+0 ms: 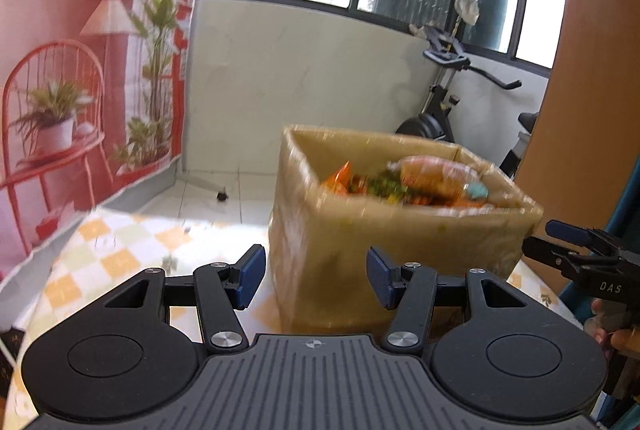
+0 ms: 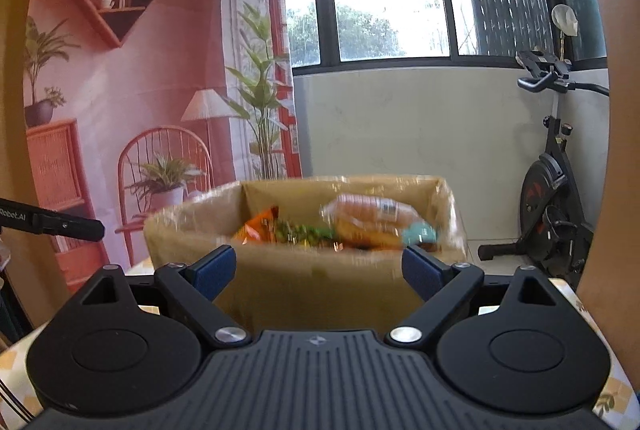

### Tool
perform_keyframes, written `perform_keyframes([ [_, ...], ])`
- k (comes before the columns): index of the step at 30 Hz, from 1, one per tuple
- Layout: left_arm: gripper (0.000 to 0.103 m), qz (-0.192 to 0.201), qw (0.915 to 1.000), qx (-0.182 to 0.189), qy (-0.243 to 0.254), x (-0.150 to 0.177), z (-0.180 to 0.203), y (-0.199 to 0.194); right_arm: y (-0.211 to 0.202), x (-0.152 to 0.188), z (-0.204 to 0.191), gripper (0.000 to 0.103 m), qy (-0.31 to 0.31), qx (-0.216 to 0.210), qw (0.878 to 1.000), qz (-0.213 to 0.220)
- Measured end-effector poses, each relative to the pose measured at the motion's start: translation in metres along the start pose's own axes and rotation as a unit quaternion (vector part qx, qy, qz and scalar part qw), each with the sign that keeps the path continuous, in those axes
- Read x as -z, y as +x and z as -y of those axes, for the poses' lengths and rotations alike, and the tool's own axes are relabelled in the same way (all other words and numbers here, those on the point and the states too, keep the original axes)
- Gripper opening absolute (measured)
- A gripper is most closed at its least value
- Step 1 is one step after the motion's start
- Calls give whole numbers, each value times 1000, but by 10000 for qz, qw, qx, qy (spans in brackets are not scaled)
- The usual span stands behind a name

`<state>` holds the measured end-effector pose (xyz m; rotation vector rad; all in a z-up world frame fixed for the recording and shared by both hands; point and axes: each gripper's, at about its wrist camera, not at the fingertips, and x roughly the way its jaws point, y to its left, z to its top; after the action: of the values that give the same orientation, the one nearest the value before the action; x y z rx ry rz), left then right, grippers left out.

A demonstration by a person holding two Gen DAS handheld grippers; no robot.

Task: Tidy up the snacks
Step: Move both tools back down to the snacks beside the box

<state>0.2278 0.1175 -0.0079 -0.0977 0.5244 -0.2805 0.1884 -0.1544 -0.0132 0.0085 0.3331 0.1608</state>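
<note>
An open cardboard box (image 1: 400, 250) stands on the checked tablecloth (image 1: 100, 262), filled with several snack packs: an orange bag (image 1: 338, 176), a green-patterned pack (image 1: 384, 186) and a clear bag of bread (image 1: 436, 174). My left gripper (image 1: 316, 276) is open with nothing between its blue pads, just short of the box's near left wall. From the right wrist view the same box (image 2: 312, 286) faces my right gripper (image 2: 318, 270), which is open wide and empty; the bread bag (image 2: 372, 214) lies on top. At the right edge of the left wrist view, the right gripper (image 1: 576, 250) shows.
A printed backdrop (image 1: 80, 70) hangs on the left. An exercise bike (image 2: 556, 198) stands by the white wall under the windows. An orange-brown panel (image 1: 592, 110) rises on the right. The left gripper's arm (image 2: 52, 222) juts in at the left of the right wrist view.
</note>
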Motion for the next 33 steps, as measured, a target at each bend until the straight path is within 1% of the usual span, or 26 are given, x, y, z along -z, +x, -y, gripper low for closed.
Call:
perform_keyframes([
  [2, 58, -76, 9999, -16, -77, 10, -4, 2, -2, 12, 1, 91, -57, 44, 9999, -110],
  [4, 58, -137, 9999, -66, -81, 18, -8, 5, -2, 24, 2, 86, -152, 127, 9995, -244],
  [7, 58, -255, 9996, -136, -51, 28, -11, 11, -2, 44, 3, 81, -287, 292, 9983, -418],
  [8, 58, -283, 9995, -131, -30, 31, -13, 13, -1, 50, 5, 80, -271, 304, 9979, -495],
  [10, 58, -321, 9994, -116, 11, 37, -16, 15, 0, 63, 10, 73, -187, 339, 9973, -617],
  [12, 58, -374, 9992, -138, 57, 42, -19, 19, 0, 77, 16, 70, -78, 426, 9964, -726],
  [15, 58, -444, 9987, -191, 149, 50, -25, 24, 2, 98, 28, 70, 217, 503, 9942, -923],
  [16, 58, -464, 9986, -202, 181, 54, -25, 25, 3, 104, 31, 67, 283, 507, 9933, -1000],
  [19, 58, -588, 9977, -236, 239, 65, -27, 32, 7, 123, 35, 63, 239, 527, 9907, -1233],
  [23, 58, -781, 9961, -337, 254, 78, -31, 42, 13, 139, 36, 59, 188, 483, 9877, -1478],
  [27, 58, -945, 9942, -411, 304, 89, -34, 51, 19, 150, 36, 52, 257, 457, 9852, -1634],
  [28, 58, -996, 9936, -429, 316, 90, -35, 54, 20, 152, 37, 50, 283, 412, 9854, -1630],
  [33, 58, -1211, 9911, -421, 371, 102, -35, 64, 22, 159, 37, 48, 278, 364, 9844, -1701],
])
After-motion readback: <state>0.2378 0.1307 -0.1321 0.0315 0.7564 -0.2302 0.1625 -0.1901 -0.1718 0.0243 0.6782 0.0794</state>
